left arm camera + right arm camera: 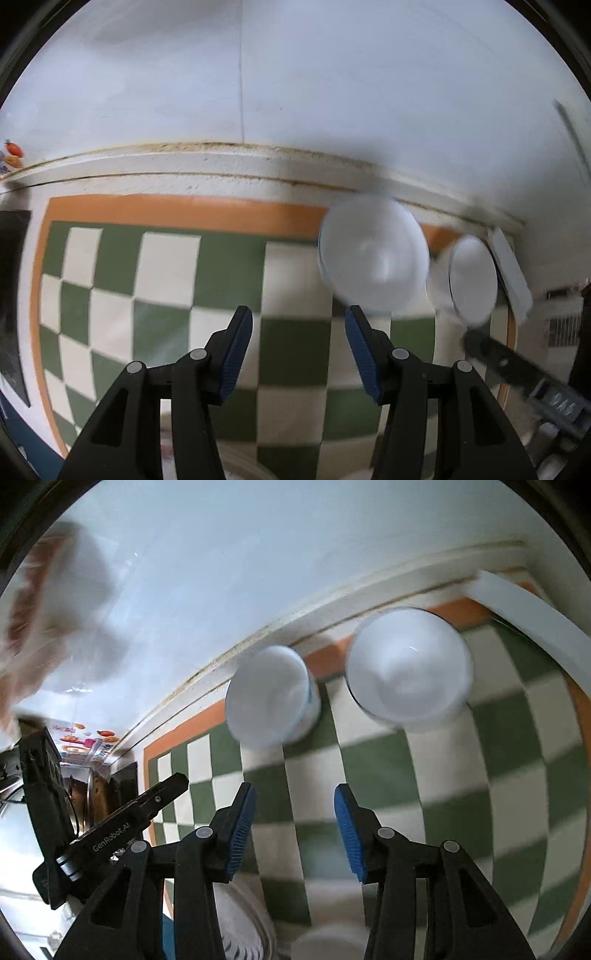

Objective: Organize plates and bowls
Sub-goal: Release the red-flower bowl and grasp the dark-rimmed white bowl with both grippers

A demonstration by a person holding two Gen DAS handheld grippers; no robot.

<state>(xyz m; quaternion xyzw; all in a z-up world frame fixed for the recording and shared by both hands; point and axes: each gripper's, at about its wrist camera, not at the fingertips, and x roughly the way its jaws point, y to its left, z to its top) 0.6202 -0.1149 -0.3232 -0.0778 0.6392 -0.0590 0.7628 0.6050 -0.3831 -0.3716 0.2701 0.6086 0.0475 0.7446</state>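
Observation:
Two bowls stand side by side at the far edge of a green-and-cream checkered mat (166,280) with an orange border. One is white with a blue pattern on its side (271,698) (373,258); the other is plain white (408,664) (472,280). Both are blurred. My left gripper (299,317) hangs open above the mat, short of the patterned bowl, with nothing between its blue pads. My right gripper (295,794) is open too, above the mat (517,738) and nearer than both bowls, and holds nothing. A pale plate rim (251,923) shows under it at the bottom edge.
A white slab (528,616) (511,273) leans by the plain bowl at the mat's far right. A white wall rises right behind the bowls. Metal pots (85,797) and a black block (11,295) sit left of the mat. A blurred white and reddish shape (48,609) fills the upper left.

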